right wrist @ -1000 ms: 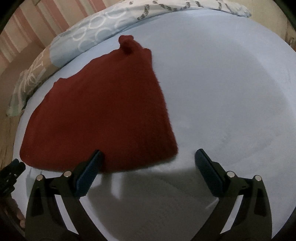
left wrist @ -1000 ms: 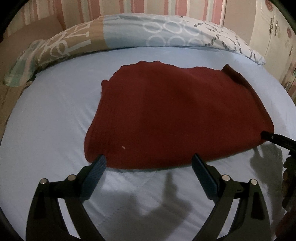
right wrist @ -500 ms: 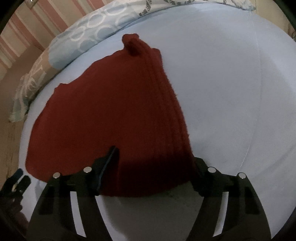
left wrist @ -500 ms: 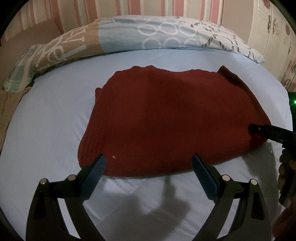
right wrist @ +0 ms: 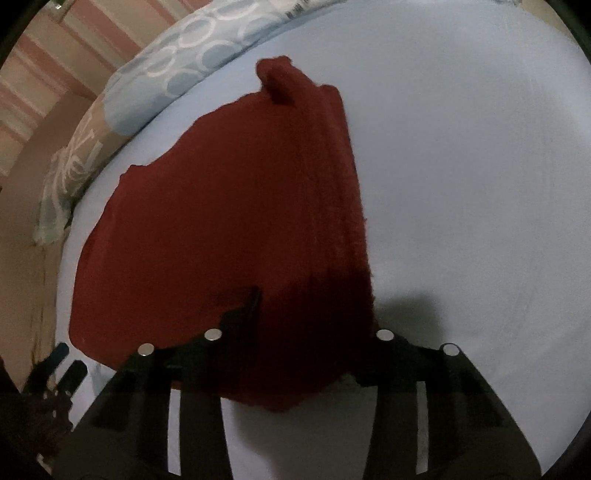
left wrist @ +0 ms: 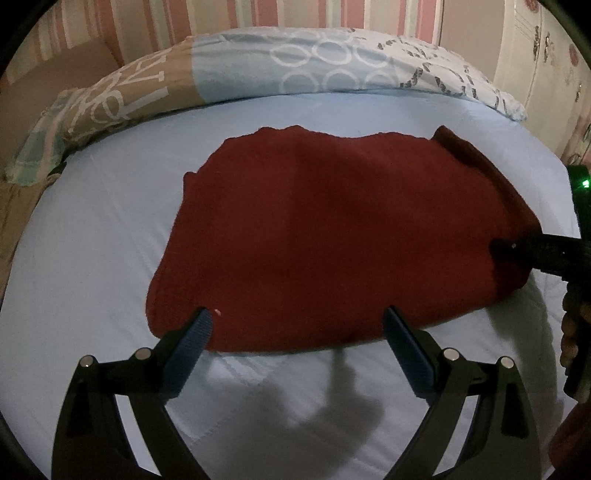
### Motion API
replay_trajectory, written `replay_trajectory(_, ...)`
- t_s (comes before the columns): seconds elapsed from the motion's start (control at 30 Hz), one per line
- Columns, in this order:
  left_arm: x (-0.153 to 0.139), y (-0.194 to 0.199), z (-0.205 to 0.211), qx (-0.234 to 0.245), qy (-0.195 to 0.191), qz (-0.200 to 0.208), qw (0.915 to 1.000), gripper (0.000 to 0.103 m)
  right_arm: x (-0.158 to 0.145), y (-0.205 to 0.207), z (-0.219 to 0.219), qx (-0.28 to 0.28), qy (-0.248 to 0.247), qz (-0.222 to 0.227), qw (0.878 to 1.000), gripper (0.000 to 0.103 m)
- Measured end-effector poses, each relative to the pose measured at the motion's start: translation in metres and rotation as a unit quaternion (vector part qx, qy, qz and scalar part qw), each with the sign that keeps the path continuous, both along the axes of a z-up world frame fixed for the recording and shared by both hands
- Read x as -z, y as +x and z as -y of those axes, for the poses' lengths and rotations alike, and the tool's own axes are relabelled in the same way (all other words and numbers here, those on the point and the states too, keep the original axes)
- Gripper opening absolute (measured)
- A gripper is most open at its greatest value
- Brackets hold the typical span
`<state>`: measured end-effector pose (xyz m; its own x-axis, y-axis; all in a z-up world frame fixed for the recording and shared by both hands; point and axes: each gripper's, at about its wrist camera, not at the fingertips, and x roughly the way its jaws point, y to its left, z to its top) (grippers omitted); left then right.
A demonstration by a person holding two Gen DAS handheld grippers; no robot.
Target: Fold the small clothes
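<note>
Left tool (left wrist: 297,326): my fingers spread wide, empty, tips at the near hem of the red knit garment (left wrist: 332,236).
Right tool (right wrist: 314,321): low over the garment's right corner, cloth bunched between my fingers; grip — cannot tell.
Garment: flat on the pale blue bed (left wrist: 92,258).
Beyond: patterned pillow (left wrist: 258,74) by the striped wall (left wrist: 221,18).

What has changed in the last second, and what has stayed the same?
The right gripper moved forward over the near right corner of the dark red knitted garment; its fingers now straddle the cloth, closure unclear. The left gripper, open, advanced to the garment's near edge. The garment stays flat on the light blue bedsheet; the pillow is unmoved.
</note>
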<state>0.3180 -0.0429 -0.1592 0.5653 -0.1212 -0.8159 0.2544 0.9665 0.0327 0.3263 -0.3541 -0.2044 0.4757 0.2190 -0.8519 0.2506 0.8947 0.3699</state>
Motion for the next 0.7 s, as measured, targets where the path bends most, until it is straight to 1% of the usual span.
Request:
replay_trajectory(0.13, 0.0, 0.01, 0.009, -0.001, 0.001, 0.003, 1.0, 0.094, -0.002, -0.003, -0.012, -0.018, -0.051, 0.021, 0.998, 0.037)
replay_trajectory(0.17, 0.001, 0.014, 0.012, -0.001, 0.003, 0.002, 1.0, 0.094, -0.002, -0.003, -0.013, -0.018, -0.055, 0.023, 0.998, 0.036)
replay_trajectory(0.23, 0.006, 0.025, 0.021, -0.001, 0.007, -0.006, 1.0, 0.094, -0.001, -0.004, -0.013, -0.016, -0.054, 0.028, 0.998, 0.036)
replay_trajectory(0.37, 0.016, 0.046, 0.041, 0.003, 0.017, -0.009, 0.9998, 0.094, 0.0, -0.004, -0.013, -0.022, -0.061, 0.031, 0.997, 0.036)
replay_trajectory(0.47, 0.032, 0.058, 0.051, -0.003, 0.023, -0.019, 0.9995, 0.094, 0.0, -0.003, -0.014, -0.025, -0.065, 0.034, 0.997, 0.037)
replay_trajectory(0.53, 0.043, 0.06, 0.054, -0.01, 0.035, -0.013, 0.9993, 0.1, 0.001, -0.003, -0.014, -0.025, -0.064, 0.035, 0.997, 0.037)
replay_trajectory(0.63, 0.049, 0.057, 0.055, -0.011, 0.042, 0.002, 0.999, 0.102, 0.002, -0.002, -0.013, -0.023, -0.061, 0.039, 0.997, 0.038)
replay_trajectory(0.7, 0.051, 0.056, 0.054, -0.01, 0.042, 0.004, 0.9991, 0.102, 0.007, -0.001, -0.012, -0.02, -0.057, 0.036, 0.998, 0.044)
